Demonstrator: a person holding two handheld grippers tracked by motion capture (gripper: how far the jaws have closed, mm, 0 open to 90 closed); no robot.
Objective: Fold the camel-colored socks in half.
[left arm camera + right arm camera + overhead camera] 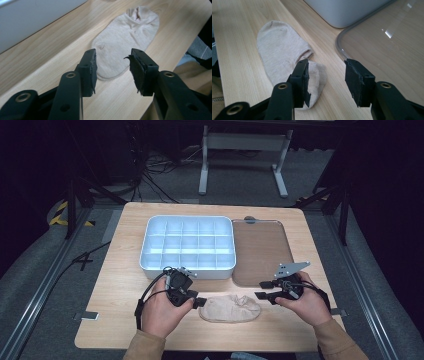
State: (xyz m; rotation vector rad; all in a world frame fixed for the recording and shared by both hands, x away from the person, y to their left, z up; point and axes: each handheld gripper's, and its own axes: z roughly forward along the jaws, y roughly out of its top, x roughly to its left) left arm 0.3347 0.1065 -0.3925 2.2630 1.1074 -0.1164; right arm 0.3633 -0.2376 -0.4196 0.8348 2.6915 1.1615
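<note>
High view: limp, light sock (230, 308) between left gripper (196, 301) at 9 o'clock and right gripper (261, 296) at 3, both part-open and empty; pinch its ends.

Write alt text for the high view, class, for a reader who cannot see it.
A person's two hands aim the left gripper and right gripper, jaws open, at either end of a beige sock lying flat on a wooden table. Behind sit a white compartment tray and a clear lid.
</note>
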